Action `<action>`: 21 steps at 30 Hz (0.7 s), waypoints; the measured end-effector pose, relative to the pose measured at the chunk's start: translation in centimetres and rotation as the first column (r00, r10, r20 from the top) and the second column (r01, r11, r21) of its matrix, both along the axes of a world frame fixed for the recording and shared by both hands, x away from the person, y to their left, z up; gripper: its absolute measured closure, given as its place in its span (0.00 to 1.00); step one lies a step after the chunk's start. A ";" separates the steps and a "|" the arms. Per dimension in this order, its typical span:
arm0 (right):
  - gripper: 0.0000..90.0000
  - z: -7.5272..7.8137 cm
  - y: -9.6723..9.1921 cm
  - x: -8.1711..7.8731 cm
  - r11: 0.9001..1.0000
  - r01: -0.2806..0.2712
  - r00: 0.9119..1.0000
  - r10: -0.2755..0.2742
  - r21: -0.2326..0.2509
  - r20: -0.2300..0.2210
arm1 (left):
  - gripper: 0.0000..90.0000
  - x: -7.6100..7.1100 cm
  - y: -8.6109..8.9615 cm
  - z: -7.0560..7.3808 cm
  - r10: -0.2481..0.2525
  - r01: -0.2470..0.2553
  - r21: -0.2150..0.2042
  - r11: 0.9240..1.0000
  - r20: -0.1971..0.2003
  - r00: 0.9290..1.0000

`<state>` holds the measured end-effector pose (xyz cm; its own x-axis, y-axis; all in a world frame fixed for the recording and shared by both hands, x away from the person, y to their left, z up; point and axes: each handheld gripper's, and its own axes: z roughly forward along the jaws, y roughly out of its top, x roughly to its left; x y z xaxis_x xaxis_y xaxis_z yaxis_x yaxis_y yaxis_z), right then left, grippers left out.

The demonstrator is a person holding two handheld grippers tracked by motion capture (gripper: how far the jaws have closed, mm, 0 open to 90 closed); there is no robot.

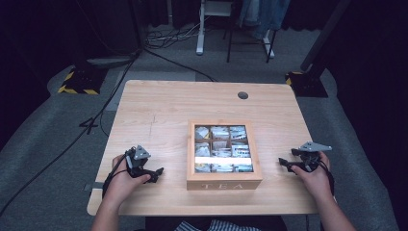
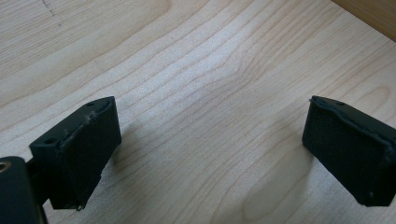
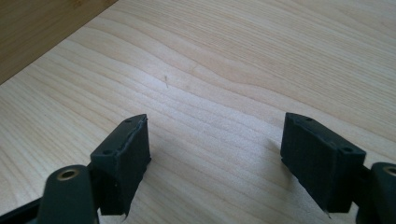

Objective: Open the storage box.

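So, wooden tea box (image 1: pixel 224 180) sits mid-table, nearer the person's edge than the far edge, "TEA" lettered on its front wall. It has a clear lid w/ a bright glare strip across the lower row, so the packets there are hard to read; the upper compartments show pale tea bags (image 1: pixel 220 133), labels too small to make out.

Left gripper (image 1: pixel 153 174) rests left of the box, well apart from it, jaws spread w/ nothing between them; the left gripper view shows bare wood grain between the pads (image 2: pixel 79 154), and a sliver of the box wall (image 2: pixel 373 14) is cut off at the top right corner. Right gripper (image 1: pixel 285 164) sits right of the box, near it but not touching, jaws likewise wide apart and empty; in the right gripper view a brown wedge of the box (image 3: pixel 42 28) is cut off at the top left. Both forearms are cropped by the bottom of the high view.

Table (image 1: pixel 159 110) beyond the box is bare light wood up to a round cable hole (image 1: pixel 243 95) near the far edge, right of centre. Open room on both sides of the box: a wider strip left, a narrower one right. Front edge is close behind the box and both hands. Floor round the table is dark, w/ cables (image 1: pixel 96 120) trailing off left; details there are hard to make out.
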<state>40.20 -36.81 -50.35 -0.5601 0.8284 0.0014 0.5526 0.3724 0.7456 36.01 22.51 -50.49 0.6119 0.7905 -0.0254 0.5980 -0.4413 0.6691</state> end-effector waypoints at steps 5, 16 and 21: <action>0.26 0.0 0.0 0.0 1.000 0.000 1.000 0.000 0.000 0.000 | 0.15 0.0 0.3 0.1 -0.012 0.012 -0.001 1.000 0.006 1.000; 0.26 0.0 0.0 0.0 1.000 0.000 1.000 0.000 0.000 0.000 | 0.28 -0.7 1.3 2.2 -0.003 0.003 -0.008 1.000 -0.005 1.000; 0.26 0.0 0.0 0.0 1.000 0.000 1.000 0.000 0.000 0.000 | 0.29 -1.4 1.4 3.9 0.003 -0.002 -0.050 0.999 0.019 1.000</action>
<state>40.20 -36.81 -50.35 -0.5604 0.8282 0.0013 0.5522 0.3725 0.7458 34.65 23.90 -46.62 0.6105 0.7902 -0.0532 0.5862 -0.4057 0.7012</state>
